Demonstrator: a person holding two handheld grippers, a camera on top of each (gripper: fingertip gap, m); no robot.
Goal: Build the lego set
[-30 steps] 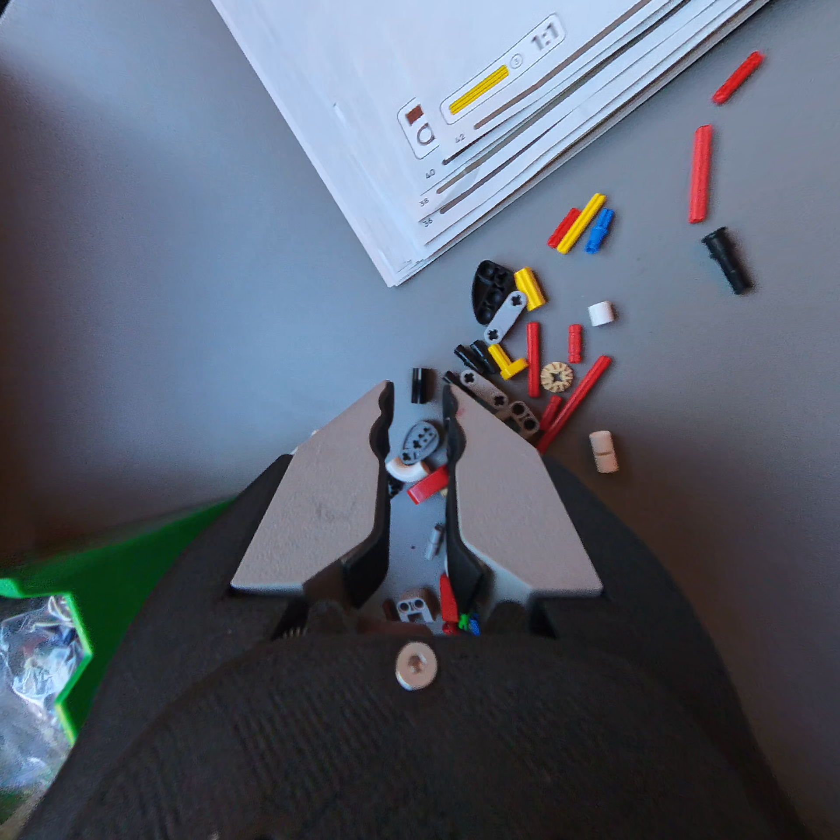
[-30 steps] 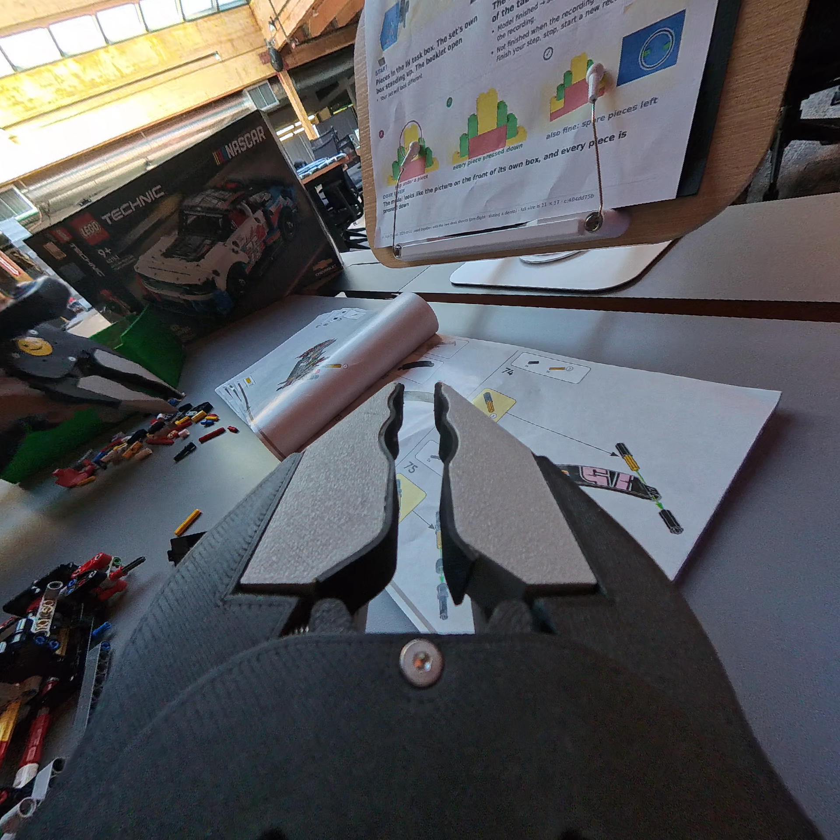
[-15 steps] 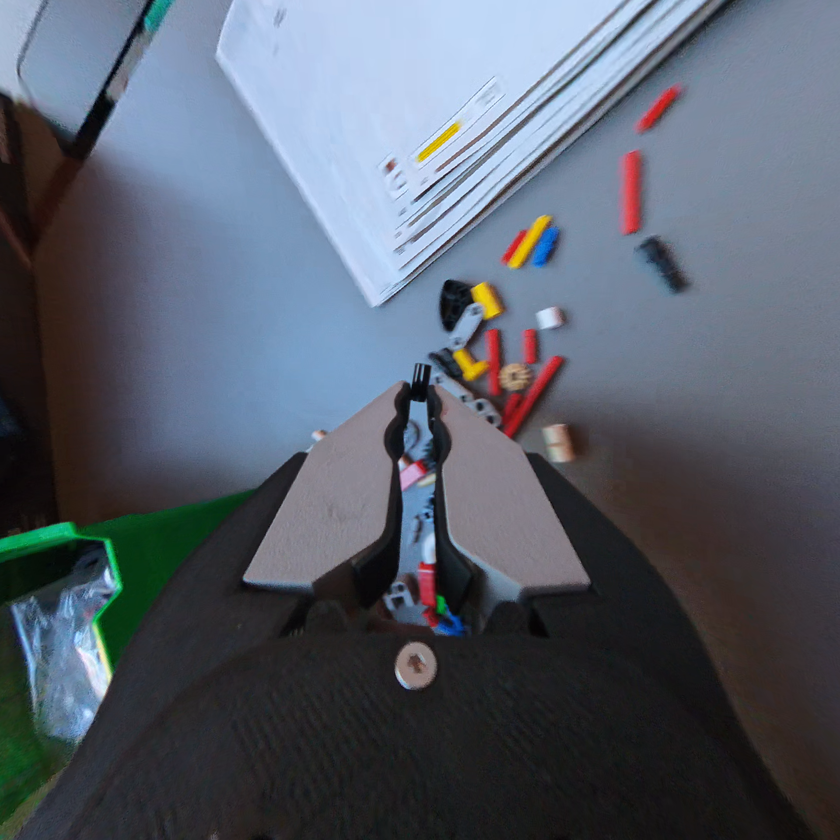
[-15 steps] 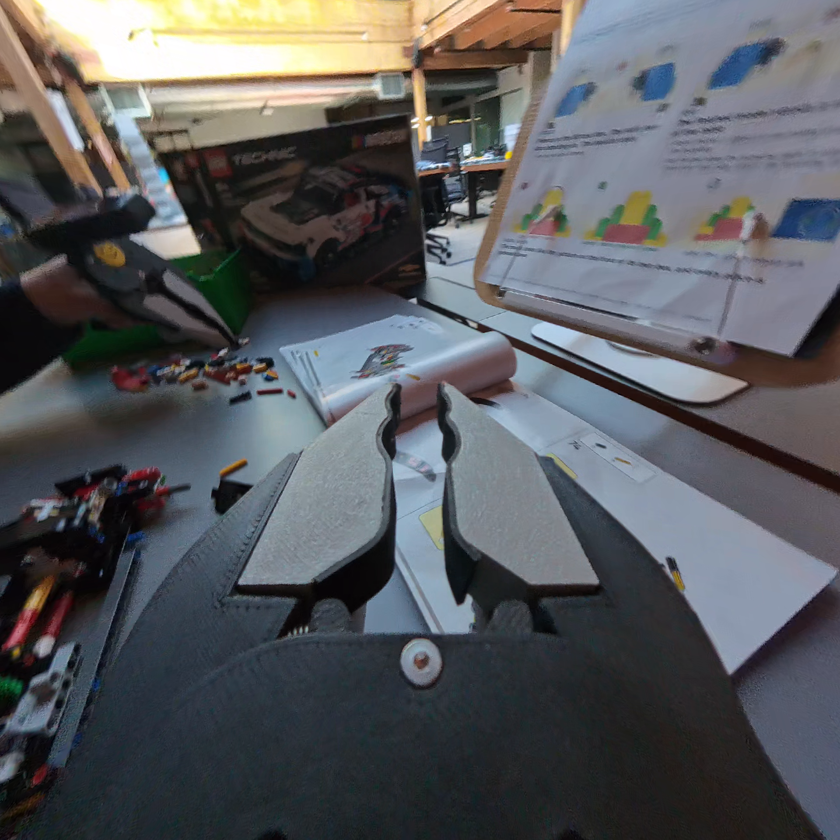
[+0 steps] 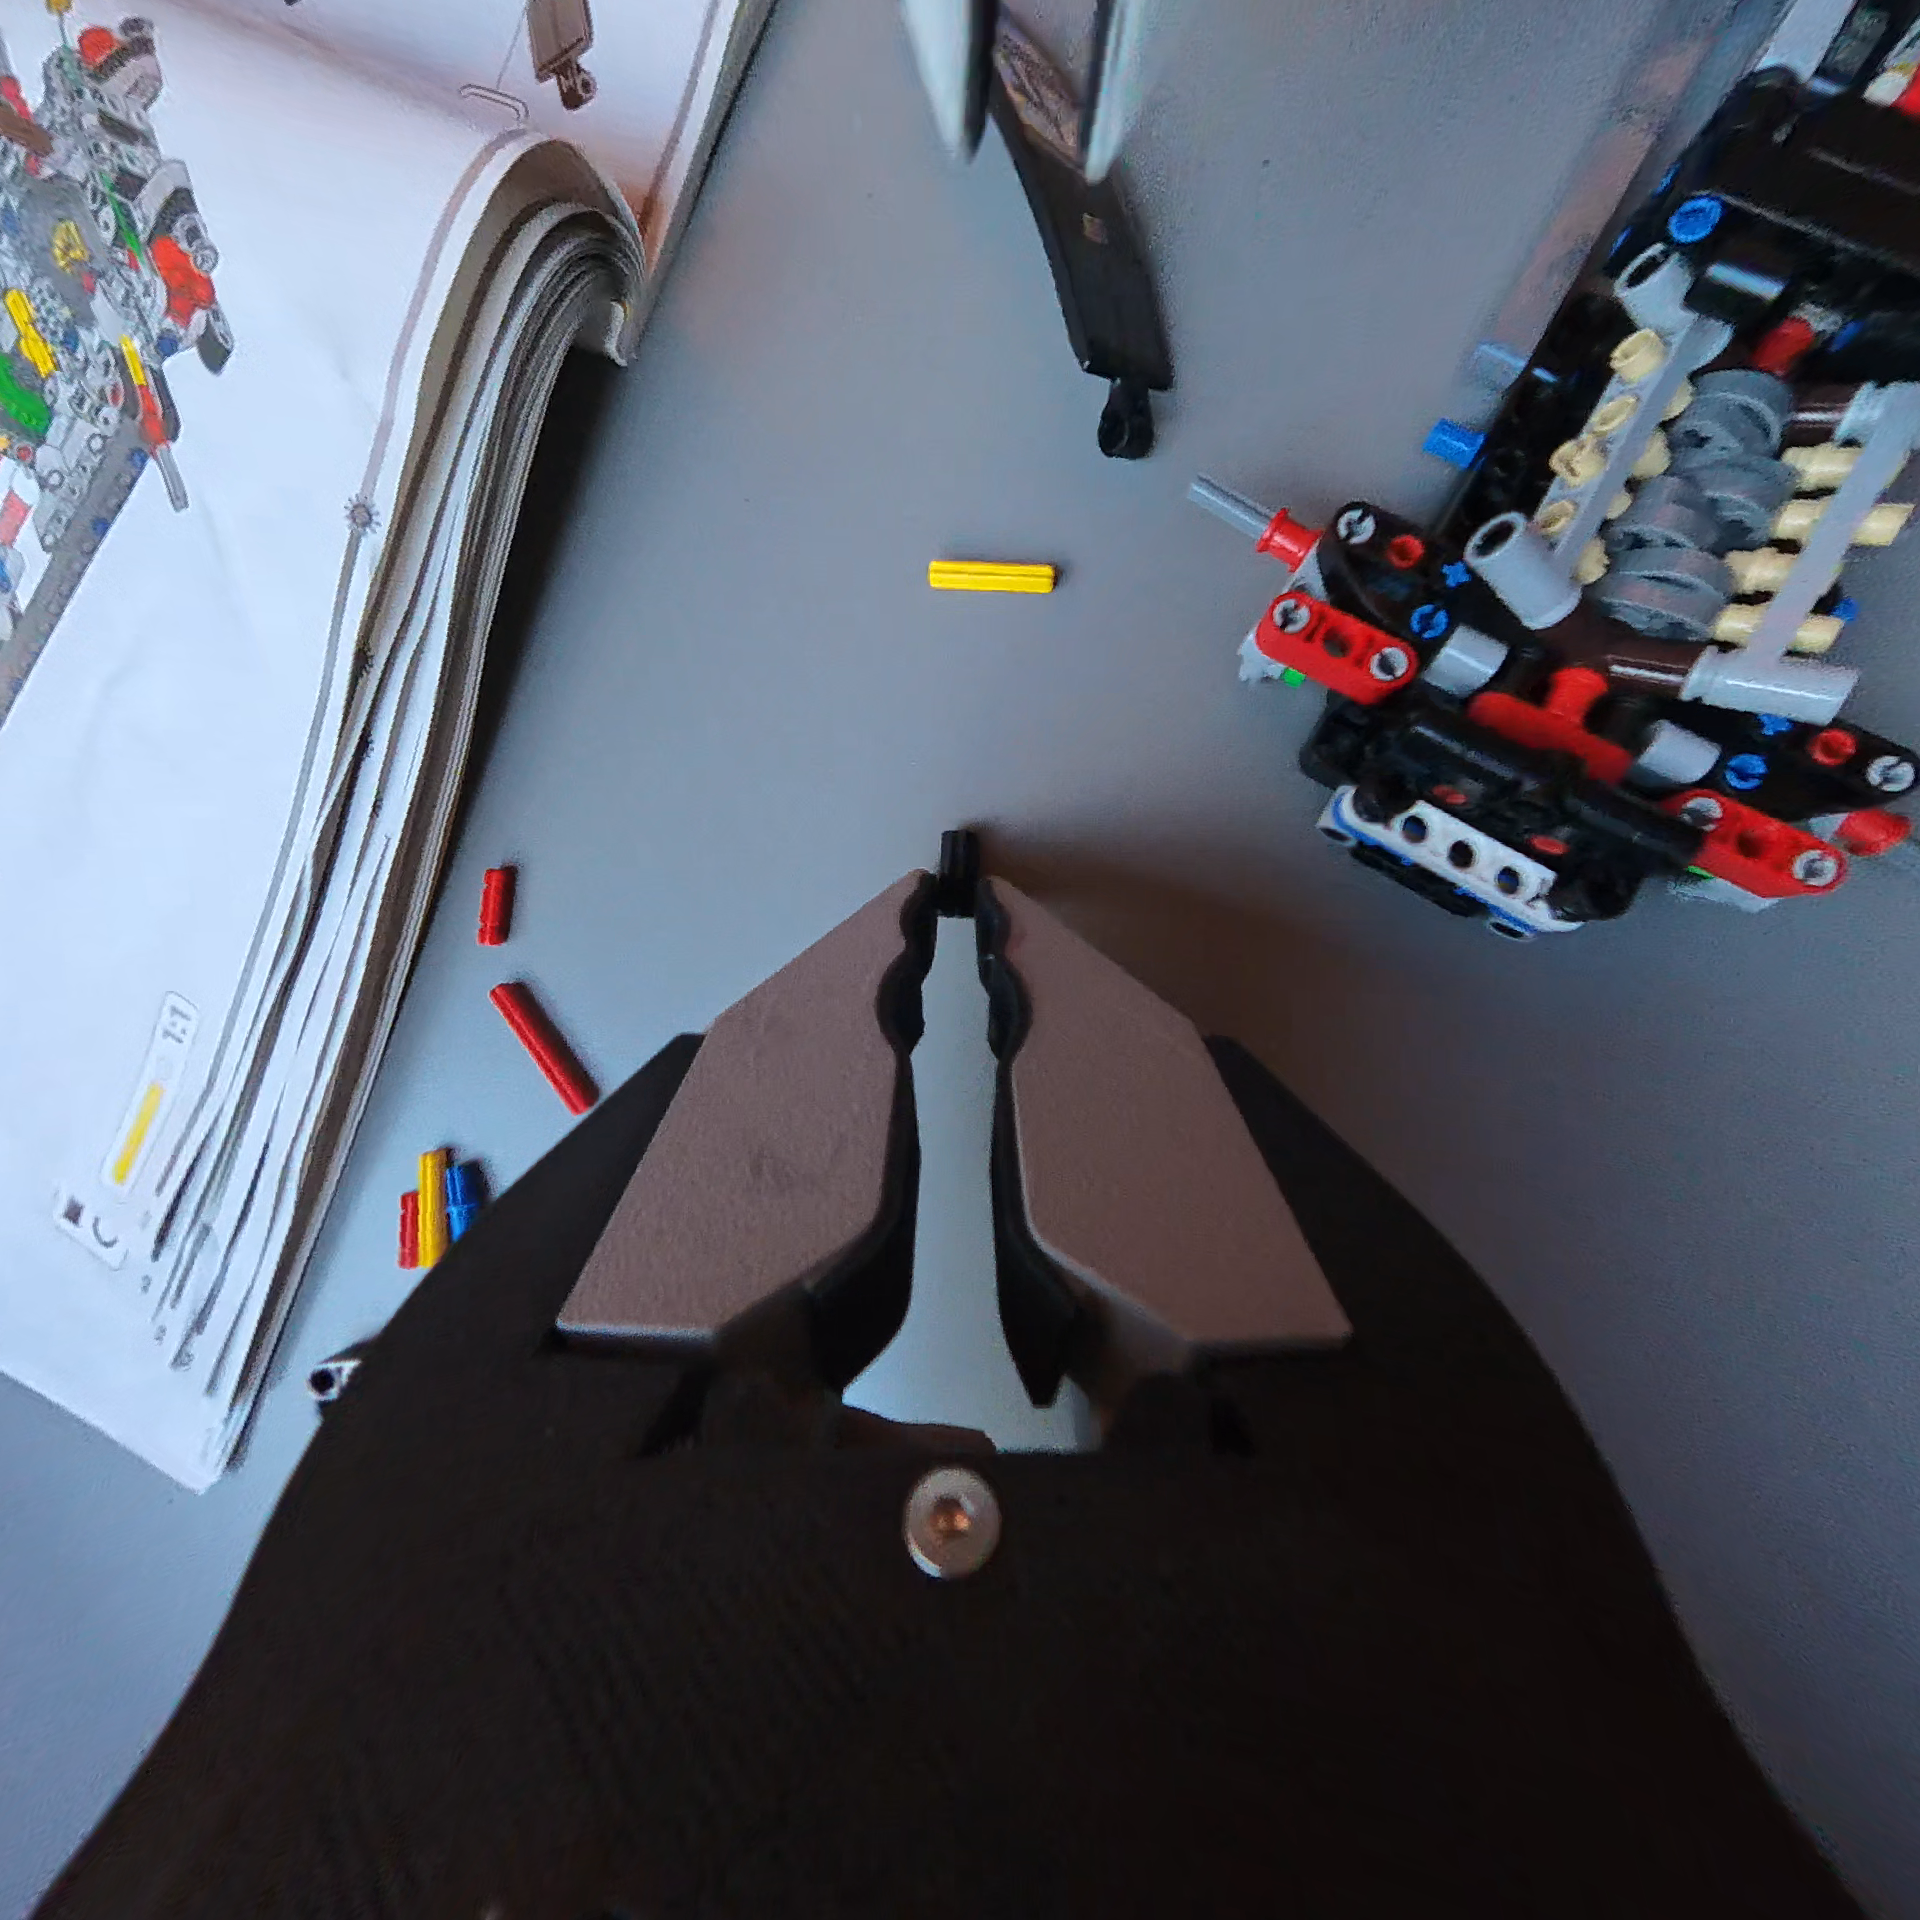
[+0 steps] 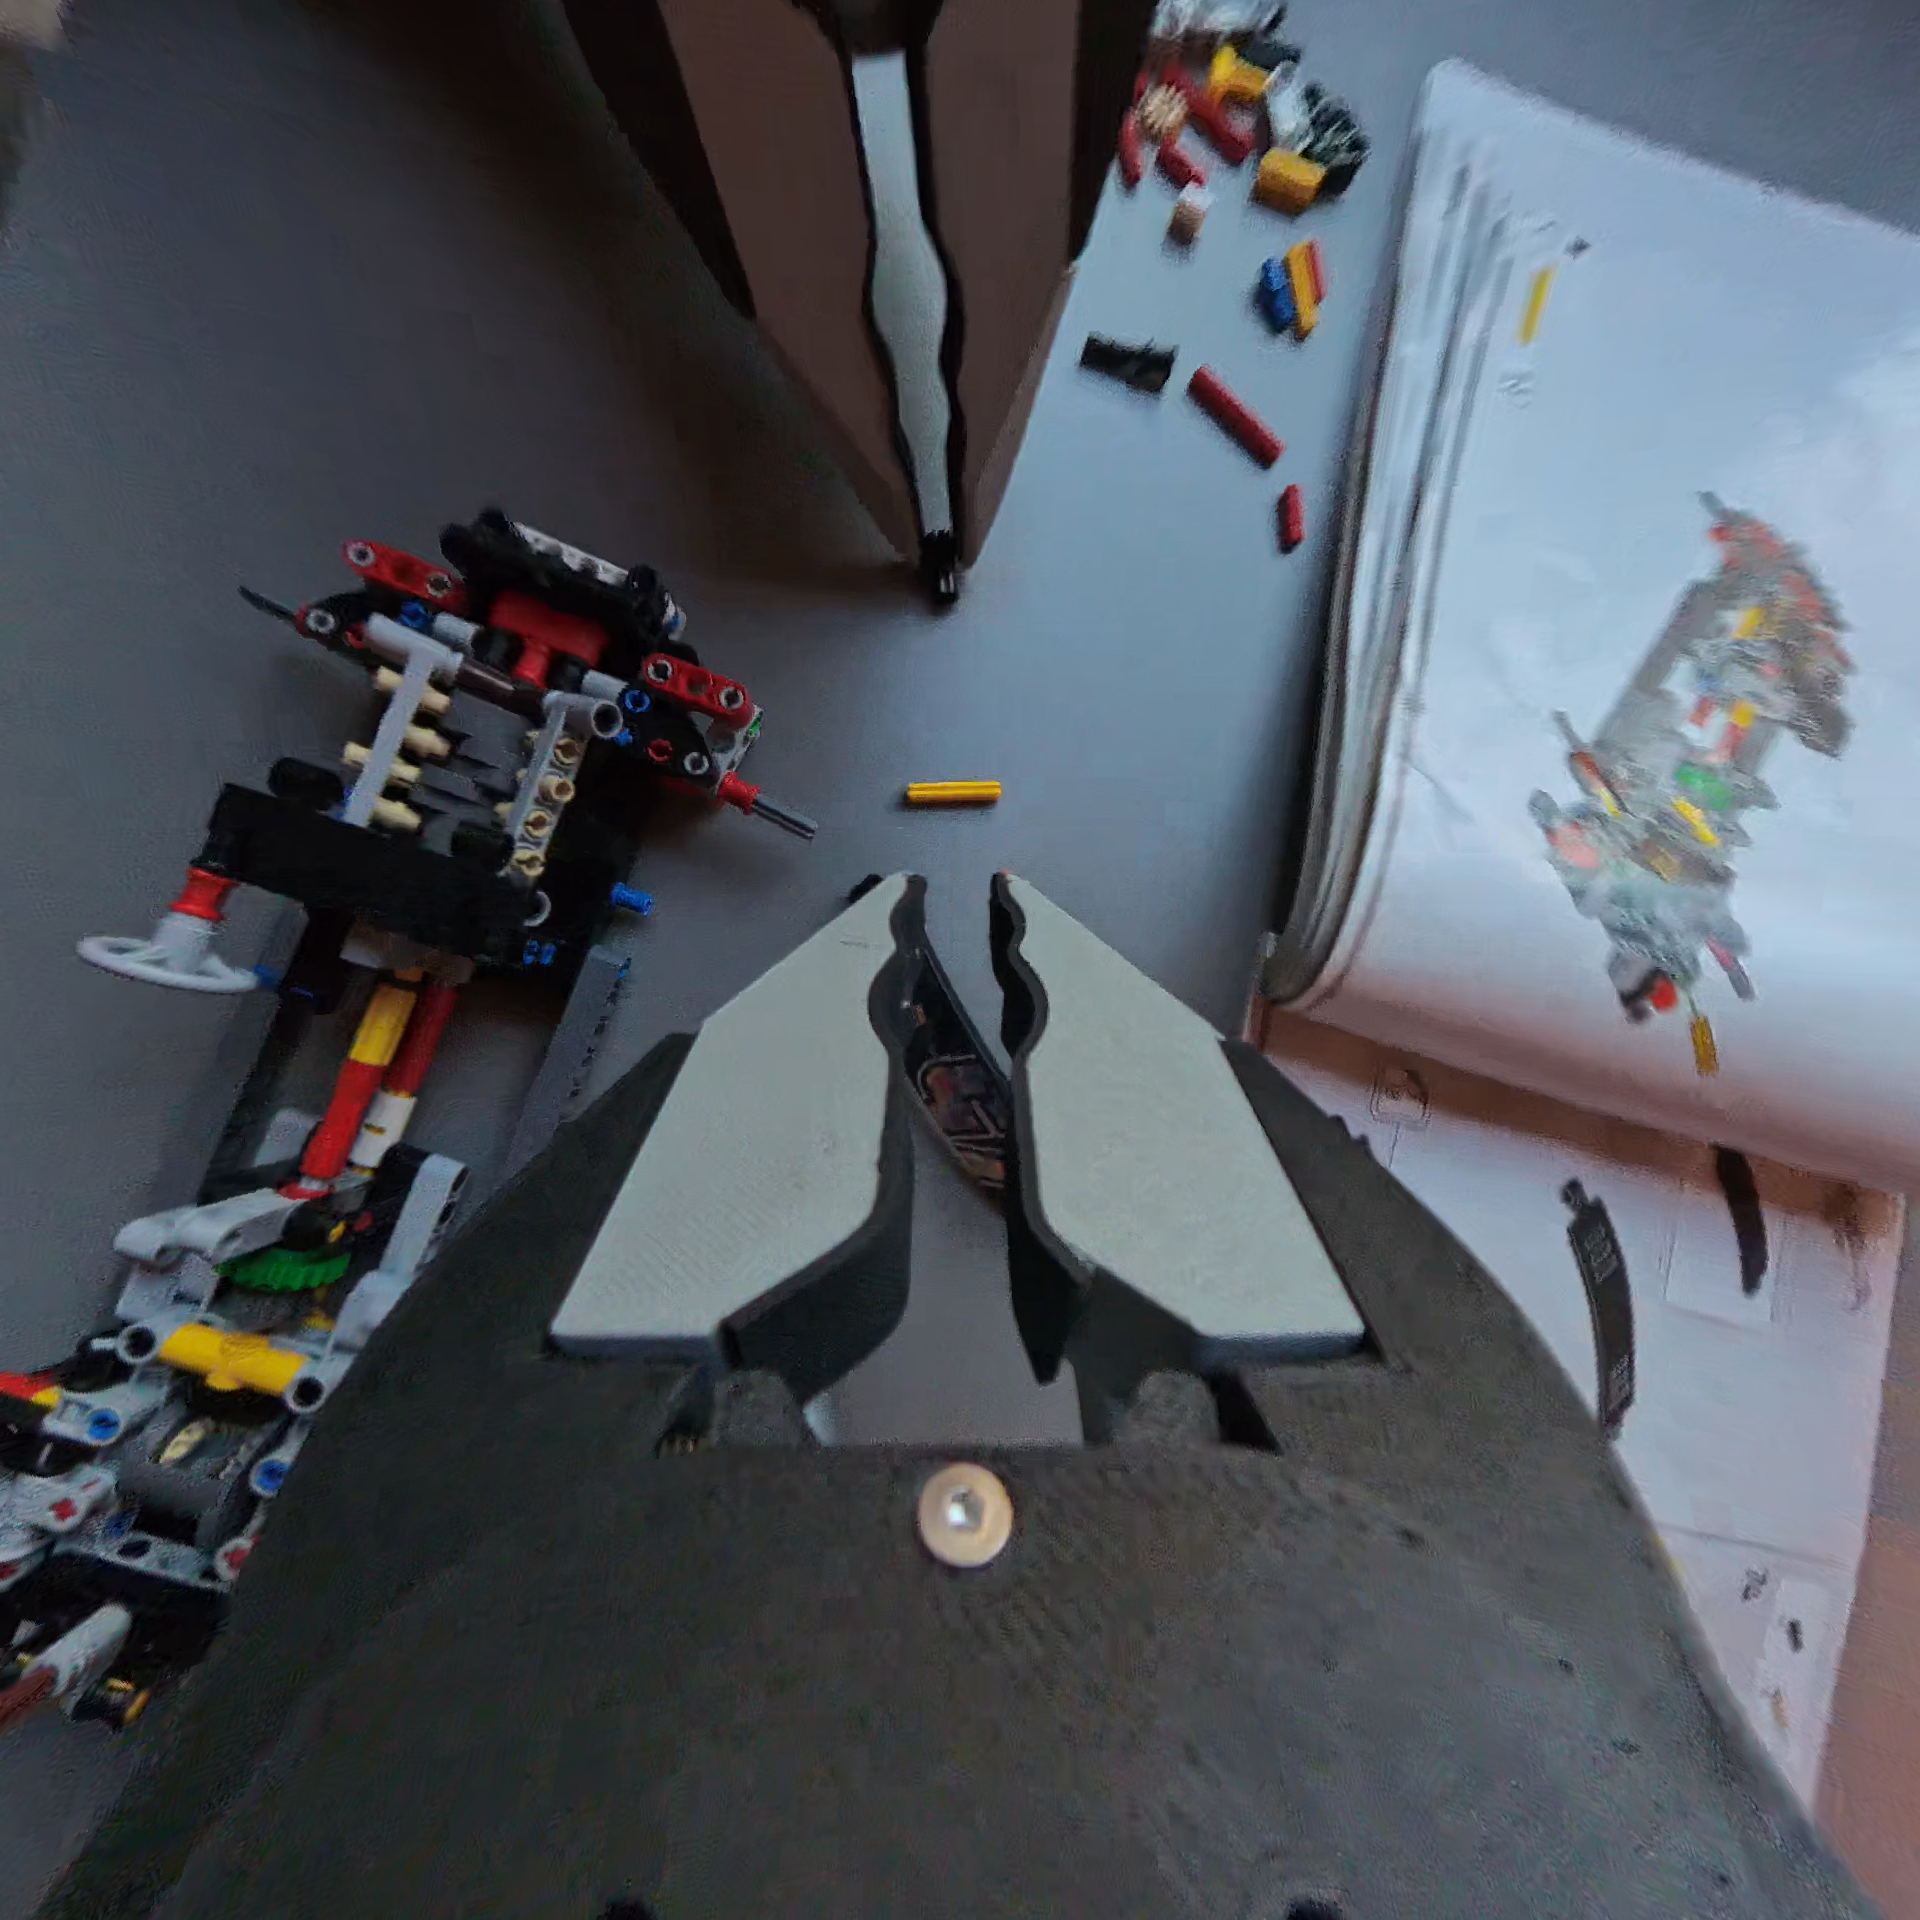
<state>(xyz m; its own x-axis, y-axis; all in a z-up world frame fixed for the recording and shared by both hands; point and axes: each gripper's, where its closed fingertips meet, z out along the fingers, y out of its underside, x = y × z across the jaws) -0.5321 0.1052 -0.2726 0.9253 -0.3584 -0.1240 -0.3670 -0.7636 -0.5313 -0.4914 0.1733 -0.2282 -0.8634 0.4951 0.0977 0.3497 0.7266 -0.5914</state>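
Observation:
My left gripper (image 5: 956, 906) is shut on a small black pin (image 5: 957, 860), pinched at the very fingertips just above the grey table. It also shows in the right wrist view (image 6: 940, 566). A yellow axle (image 5: 992, 577) lies ahead of it. My right gripper (image 6: 951, 889) hovers low over the table with its jaws slightly apart. A black curved panel (image 6: 961, 1101) lies slantwise under its fingers, and its end sticks out beside the left fingertip. The pads do not press on it. The panel also shows in the left wrist view (image 5: 1101, 270).
A partly built black, red and grey brick model (image 5: 1621, 623) stands beside the yellow axle (image 6: 953, 793). An open instruction booklet (image 5: 260, 623) lies on the other side. Red axles (image 5: 540, 1044) and a pile of small loose parts (image 6: 1236, 104) lie near the booklet. My hands' fingertips stand some 10 centimeters from each other.
My left gripper shut on the black pin in the parts pile, lifted it and carried it over near the model. My right gripper swung down from facing the paper stand to just over the black panel.

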